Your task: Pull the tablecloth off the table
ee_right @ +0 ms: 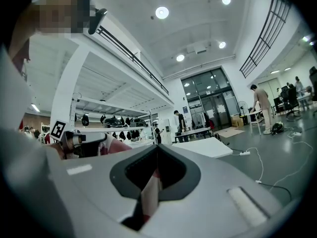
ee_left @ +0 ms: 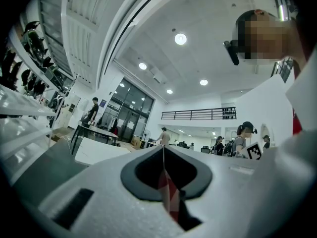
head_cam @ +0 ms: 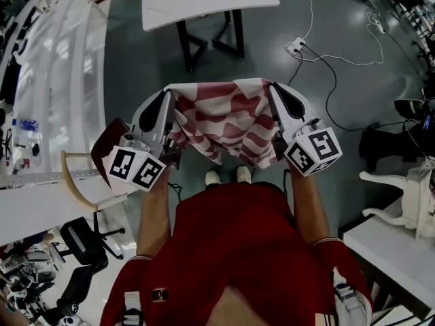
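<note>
The head view looks steeply down from above the person (head_cam: 231,250) onto the left gripper (head_cam: 171,97), the right gripper (head_cam: 273,88) and the floor (head_cam: 136,60), while each gripper view rides close behind its own jaws, faces outward roughly level, and shares with the head view only the tablecloth (head_cam: 224,124) pinched there.

I hold both grippers out ahead of my chest, side by side and pointing about level. My left gripper (head_cam: 168,95) has its jaws pressed together with a fold of the tablecloth (head_cam: 224,117) pinched between them. My right gripper (head_cam: 274,87) has its jaws clamped on another fold the same way. My left forearm (head_cam: 155,212) and right forearm (head_cam: 307,206) extend straight behind their jaws.
</note>
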Demonstrator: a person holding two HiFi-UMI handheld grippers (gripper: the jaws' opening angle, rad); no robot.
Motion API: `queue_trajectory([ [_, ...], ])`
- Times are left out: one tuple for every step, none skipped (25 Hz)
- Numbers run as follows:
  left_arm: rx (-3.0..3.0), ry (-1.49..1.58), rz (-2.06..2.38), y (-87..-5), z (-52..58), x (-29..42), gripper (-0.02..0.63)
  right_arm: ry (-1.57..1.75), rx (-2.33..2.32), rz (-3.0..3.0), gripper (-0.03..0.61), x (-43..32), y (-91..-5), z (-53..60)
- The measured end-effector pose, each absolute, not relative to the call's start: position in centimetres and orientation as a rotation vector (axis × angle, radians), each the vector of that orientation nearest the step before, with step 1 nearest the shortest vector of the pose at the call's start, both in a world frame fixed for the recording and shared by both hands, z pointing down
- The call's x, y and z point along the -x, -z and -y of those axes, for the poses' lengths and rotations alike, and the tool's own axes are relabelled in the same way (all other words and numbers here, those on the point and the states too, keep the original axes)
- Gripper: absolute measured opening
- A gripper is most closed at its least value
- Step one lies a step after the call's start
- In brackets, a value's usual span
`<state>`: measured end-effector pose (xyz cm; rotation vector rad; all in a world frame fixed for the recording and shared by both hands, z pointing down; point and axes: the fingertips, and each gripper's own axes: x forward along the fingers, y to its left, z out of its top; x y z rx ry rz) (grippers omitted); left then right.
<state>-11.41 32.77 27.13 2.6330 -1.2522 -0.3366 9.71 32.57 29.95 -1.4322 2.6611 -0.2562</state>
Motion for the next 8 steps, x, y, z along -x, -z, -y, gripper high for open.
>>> queue_trajectory([
  [-2.633, 0.334, 1.252, -27.16, -32.74, 11.41, 0.012, 0.259, 1.432, -2.66, 0.011, -9.73, -30.01, -32.52],
  [-2.633, 0.332, 1.252, -27.2, -32.71, 11.38, 0.012, 0.263, 1.433, -2.66, 0.011, -9.77, -30.1, -32.49],
  [-2.634, 0.33, 1.251, -27.24, -32.69, 11.33, 0.012, 0.267, 1.434, -2.659, 0.012, -9.83, -30.19, -32.47],
  [-2.634, 0.329, 1.251, -27.28, -32.69, 11.27, 0.012, 0.27, 1.435, -2.658, 0.011, -9.89, -30.29, -32.47],
  [-2.634, 0.329, 1.25, -27.31, -32.69, 11.23, 0.012, 0.272, 1.435, -2.658, 0.012, -9.95, -30.37, -32.47],
  [-2.634, 0.329, 1.249, -27.35, -32.69, 11.18, 0.012, 0.273, 1.436, -2.657, 0.011, -10.0, -30.45, -32.47],
  [-2.634, 0.329, 1.248, -27.39, -32.68, 11.14, 0.012, 0.275, 1.436, -2.656, 0.012, -10.05, -30.53, -32.48],
  [-2.634, 0.329, 1.247, -27.43, -32.67, 11.1, 0.012, 0.276, 1.437, -2.656, 0.012, -10.09, -30.61, -32.48],
])
